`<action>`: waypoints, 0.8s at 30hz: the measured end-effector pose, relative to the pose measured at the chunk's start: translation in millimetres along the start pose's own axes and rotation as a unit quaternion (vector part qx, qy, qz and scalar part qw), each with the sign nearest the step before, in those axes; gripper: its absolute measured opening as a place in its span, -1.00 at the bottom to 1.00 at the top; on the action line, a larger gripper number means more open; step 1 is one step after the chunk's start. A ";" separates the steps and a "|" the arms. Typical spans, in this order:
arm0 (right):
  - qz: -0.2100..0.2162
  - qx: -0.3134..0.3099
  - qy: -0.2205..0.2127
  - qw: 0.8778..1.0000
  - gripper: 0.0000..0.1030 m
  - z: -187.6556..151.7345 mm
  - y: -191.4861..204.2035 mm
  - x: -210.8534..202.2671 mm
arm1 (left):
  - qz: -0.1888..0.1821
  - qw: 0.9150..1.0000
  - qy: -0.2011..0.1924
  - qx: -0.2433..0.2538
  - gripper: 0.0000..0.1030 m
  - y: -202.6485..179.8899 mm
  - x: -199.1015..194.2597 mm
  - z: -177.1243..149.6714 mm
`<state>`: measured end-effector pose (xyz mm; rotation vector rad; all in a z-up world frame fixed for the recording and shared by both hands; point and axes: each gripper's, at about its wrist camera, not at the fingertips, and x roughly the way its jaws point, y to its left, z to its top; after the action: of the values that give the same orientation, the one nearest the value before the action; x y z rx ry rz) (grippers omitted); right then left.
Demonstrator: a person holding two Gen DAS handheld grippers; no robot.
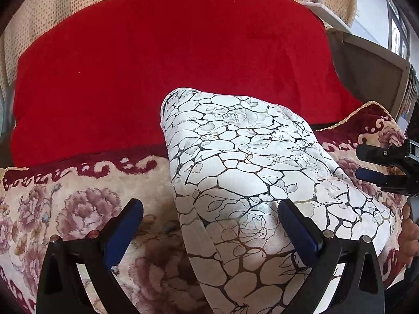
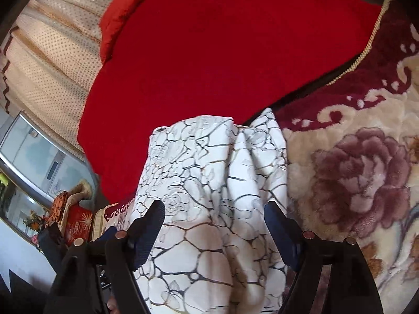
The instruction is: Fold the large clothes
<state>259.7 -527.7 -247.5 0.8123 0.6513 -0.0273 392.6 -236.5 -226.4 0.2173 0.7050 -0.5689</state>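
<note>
Here the folded white garment [image 1: 251, 172], printed with dark crackle lines and roses, lies on a plush floral blanket [image 1: 78, 209]; a red blanket [image 1: 170, 65] spreads beyond at 12 o'clock. Dotted curtains [image 2: 52, 60] hang behind. Left claw [image 1: 209, 217] gapes, straddling the garment's edge. Right claw [image 2: 213, 217] stands apart over the cloth, gripping nothing. The garment's near end is cut off.

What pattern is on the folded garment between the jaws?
White with a dark cracked-stone line pattern and faint roses on the folded garment; clearest in the left wrist view.
</note>
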 end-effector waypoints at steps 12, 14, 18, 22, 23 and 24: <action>0.002 0.021 0.017 1.000 0.58 1.8 -15.8 1.9 | -0.008 1.000 0.010 0.003 0.99 0.6 3.4 0.6; 0.002 0.022 0.020 1.000 0.58 0.7 -16.9 2.4 | -0.015 1.000 0.018 0.000 1.00 3.4 4.9 1.3; 0.005 0.034 0.030 0.999 0.58 0.8 -24.8 6.6 | -0.049 0.998 0.037 -0.022 0.99 15.1 8.4 2.4; 0.010 0.054 0.040 0.998 0.58 0.8 -36.0 12.7 | -0.102 0.992 0.060 -0.047 0.99 25.2 14.5 2.2; 0.012 0.060 0.043 0.997 0.58 0.7 -39.0 14.8 | -0.111 0.990 0.065 -0.050 0.99 26.0 16.8 1.9; 0.016 0.066 0.048 0.997 0.58 0.7 -42.4 18.2 | -0.122 0.988 0.074 -0.052 0.99 26.5 20.0 1.5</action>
<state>263.5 -553.8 -285.4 0.9553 0.7320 -0.0018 420.7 -223.5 -238.6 0.0772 0.9104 -0.7523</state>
